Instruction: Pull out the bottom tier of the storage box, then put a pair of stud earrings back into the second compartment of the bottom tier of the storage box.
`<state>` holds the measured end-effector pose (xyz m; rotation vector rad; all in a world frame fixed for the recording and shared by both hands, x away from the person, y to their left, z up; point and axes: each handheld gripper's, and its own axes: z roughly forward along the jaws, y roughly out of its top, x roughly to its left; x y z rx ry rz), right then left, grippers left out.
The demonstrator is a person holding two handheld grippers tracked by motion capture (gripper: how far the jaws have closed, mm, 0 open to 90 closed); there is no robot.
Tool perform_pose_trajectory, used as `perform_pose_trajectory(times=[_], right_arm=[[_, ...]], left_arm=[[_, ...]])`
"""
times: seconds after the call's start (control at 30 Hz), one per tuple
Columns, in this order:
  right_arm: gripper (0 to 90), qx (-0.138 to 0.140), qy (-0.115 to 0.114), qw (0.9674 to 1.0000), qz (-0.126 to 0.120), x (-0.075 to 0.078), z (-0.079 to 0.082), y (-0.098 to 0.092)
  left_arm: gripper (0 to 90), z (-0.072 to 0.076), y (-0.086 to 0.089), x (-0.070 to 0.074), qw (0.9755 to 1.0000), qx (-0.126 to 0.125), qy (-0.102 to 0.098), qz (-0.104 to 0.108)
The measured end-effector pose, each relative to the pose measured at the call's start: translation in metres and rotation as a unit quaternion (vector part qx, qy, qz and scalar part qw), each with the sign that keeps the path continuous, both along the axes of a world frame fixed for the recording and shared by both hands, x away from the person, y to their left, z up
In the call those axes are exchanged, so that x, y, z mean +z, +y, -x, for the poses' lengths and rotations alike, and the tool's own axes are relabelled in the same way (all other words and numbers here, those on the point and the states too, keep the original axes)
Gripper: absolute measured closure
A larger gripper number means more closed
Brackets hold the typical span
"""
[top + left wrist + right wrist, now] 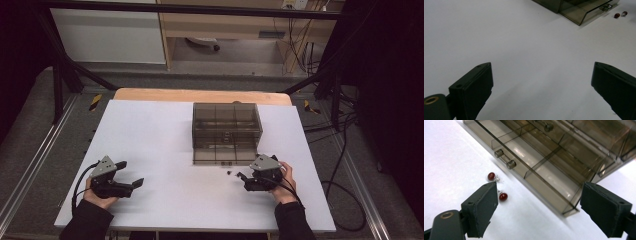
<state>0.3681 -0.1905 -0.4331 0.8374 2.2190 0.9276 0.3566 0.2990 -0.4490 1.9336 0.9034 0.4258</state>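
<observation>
A smoky see-through drawer box (227, 127) stands at the table's middle, its lowest drawer (222, 156) pulled out toward me. Two small red stud earrings (231, 173) lie on the white tabletop just in front of that drawer. In the right gripper view they are one stud (491, 176) and another (503, 196), beside the drawer's clear handle (505, 160). My right gripper (242, 181) is open next to them, and its jaws (539, 192) hold nothing. My left gripper (131, 173) rests open at the front left, with bare table between its jaws (542, 66).
The white sheet (165, 140) covers a wooden table (150, 94). In the left gripper view the box (574, 10) and the studs (617, 15) lie far off at the upper right. Cables (345, 150) hang off the table's right side.
</observation>
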Motion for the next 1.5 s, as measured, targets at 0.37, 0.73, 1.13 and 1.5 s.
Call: perform_pose_trajectory(times=[0.37, 0.73, 1.13, 1.5], right_arm=[[10.8, -0.007, 0.039, 0.9973, -0.062, -0.009, 0.006, -0.017], [7.0, 0.008, 0.074, 0.9922, -0.099, -0.008, 0.008, -0.015], [6.8, 0.008, 0.096, 0.9893, -0.110, -0.008, 0.005, -0.014], [4.1, 0.021, 0.105, 0.9877, -0.114, -0.007, 0.005, -0.009]], left_arm=[[4.1, 0.000, 0.000, 0.000, 1.0000, -0.001, 0.001, 0.000], [4.1, 0.000, 0.001, -0.001, 1.0000, -0.001, 0.001, 0.000], [4.1, 0.000, 0.001, -0.001, 1.0000, -0.002, 0.002, 0.000], [4.1, 0.000, 0.000, -0.001, 1.0000, -0.003, 0.002, 0.000]])
